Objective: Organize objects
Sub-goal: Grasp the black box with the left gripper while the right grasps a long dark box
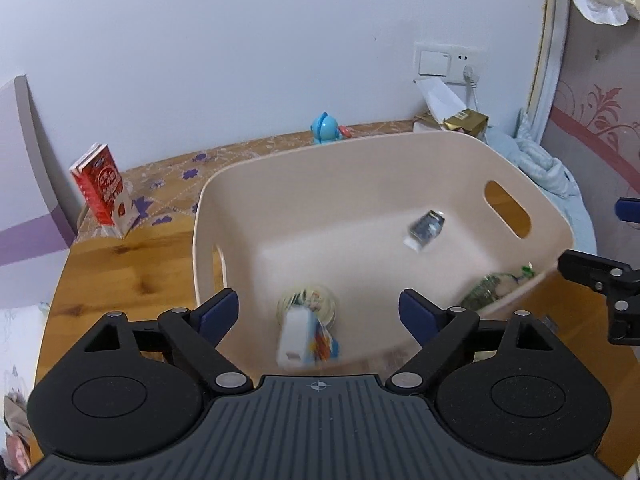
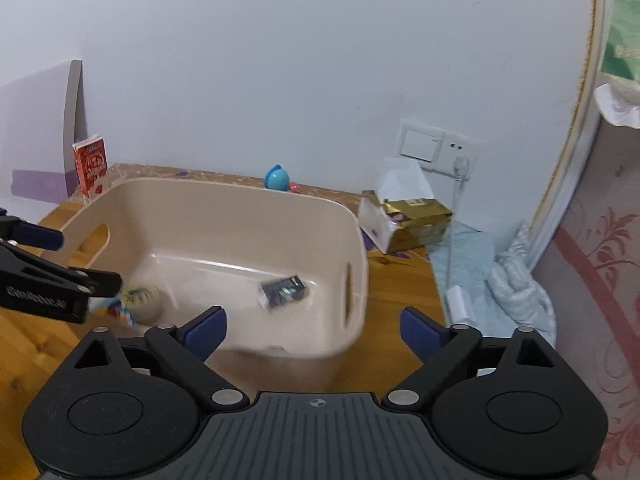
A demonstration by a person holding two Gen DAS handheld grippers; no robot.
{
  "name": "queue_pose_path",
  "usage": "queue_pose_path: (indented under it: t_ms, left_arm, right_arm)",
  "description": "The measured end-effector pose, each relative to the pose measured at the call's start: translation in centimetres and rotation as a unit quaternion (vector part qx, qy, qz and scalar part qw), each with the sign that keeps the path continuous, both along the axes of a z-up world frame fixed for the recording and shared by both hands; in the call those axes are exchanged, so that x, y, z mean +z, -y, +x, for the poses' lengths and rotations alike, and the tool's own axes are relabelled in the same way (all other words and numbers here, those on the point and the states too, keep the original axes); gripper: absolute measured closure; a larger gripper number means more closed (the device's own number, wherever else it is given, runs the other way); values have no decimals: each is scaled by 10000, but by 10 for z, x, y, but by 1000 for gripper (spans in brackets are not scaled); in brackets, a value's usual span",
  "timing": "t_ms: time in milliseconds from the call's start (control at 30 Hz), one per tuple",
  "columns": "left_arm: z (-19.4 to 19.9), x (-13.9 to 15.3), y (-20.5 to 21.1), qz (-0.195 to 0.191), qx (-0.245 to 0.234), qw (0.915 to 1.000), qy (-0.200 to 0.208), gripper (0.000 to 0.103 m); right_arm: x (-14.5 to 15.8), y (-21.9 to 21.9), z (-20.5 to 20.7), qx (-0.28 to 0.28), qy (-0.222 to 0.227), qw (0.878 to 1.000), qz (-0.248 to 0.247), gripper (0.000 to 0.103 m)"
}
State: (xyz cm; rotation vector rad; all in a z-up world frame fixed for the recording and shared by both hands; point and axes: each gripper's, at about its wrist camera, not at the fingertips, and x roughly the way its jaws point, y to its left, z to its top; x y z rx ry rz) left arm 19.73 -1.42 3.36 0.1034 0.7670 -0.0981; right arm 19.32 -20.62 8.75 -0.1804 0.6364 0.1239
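Observation:
A beige plastic basket [image 1: 240, 184] [image 2: 224, 196] with handle slots stands on the wooden table. Inside it a small dark box [image 1: 426, 229] [image 2: 283, 291] is blurred, seemingly in motion. A white and colourful carton [image 1: 306, 334] lies on a round patterned object [image 1: 320, 300] [image 2: 144, 300] near the front wall. A green patterned item [image 1: 486, 288] lies at the basket's right corner. My left gripper [image 1: 318, 314] is open and empty over the basket's near edge. My right gripper [image 2: 314, 330] is open and empty above the basket's near right side.
A red milk carton [image 1: 100, 190] [image 2: 90, 166] stands at the back left. A blue toy [image 1: 325, 128] [image 2: 278, 178] stands behind the basket. A gold tissue pack [image 2: 408, 220] [image 1: 466, 120] lies at the back right, by a light blue cloth [image 2: 500, 276].

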Motion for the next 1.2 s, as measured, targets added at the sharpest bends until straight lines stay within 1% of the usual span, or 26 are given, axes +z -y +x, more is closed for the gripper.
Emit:
queue_pose_path:
  t_ms: [33,100,267,433,533,633,800,900,1000,1100,1200]
  left_arm:
    - [-6,0,-1,-25,26,10000,22,14]
    - [-18,2,-3,-73,140,9997,190,11]
    - [-44,-1,-8,-370,93,9992,93,11]
    - [-65,-14,-6,-453,31,9990,-21,11]
    - [-74,-27,0,-405,-55,9991,-150,11]
    - [-78,-42,6,-354,-169,9987,-331,11]
    - [-81,-67,18,-255,-295,9971,-655,11]
    - [-81,-79,23,-271,-351,9957,-819,11]
    - [-79,-87,24,-310,-364,9945,-927,11]
    - [-76,-93,23,-231,-300,9947,-957,11]
    - [-76,-100,21,-135,-192,9949,-982,11]
  right_arm:
    - [0,3,-6,-20,-1,10000,-54,6]
    - [-2,8,-14,-51,-43,9999,-142,4]
    - [-17,21,-28,-133,-246,9987,-419,4]
    - [-31,33,-38,-215,-393,9979,-470,2]
    - [-44,36,-34,-257,-496,9972,-490,2]
    - [-55,36,-29,-338,-493,9967,-554,2]
    - [-74,35,-13,-415,-567,9969,-365,2]
    - [-82,34,-1,-481,-497,9968,-395,1]
    - [-92,32,14,-485,-531,9960,-524,0]
    - [-102,30,23,-486,-673,9942,-687,0]
    - [-101,37,22,-484,-757,9947,-498,0]
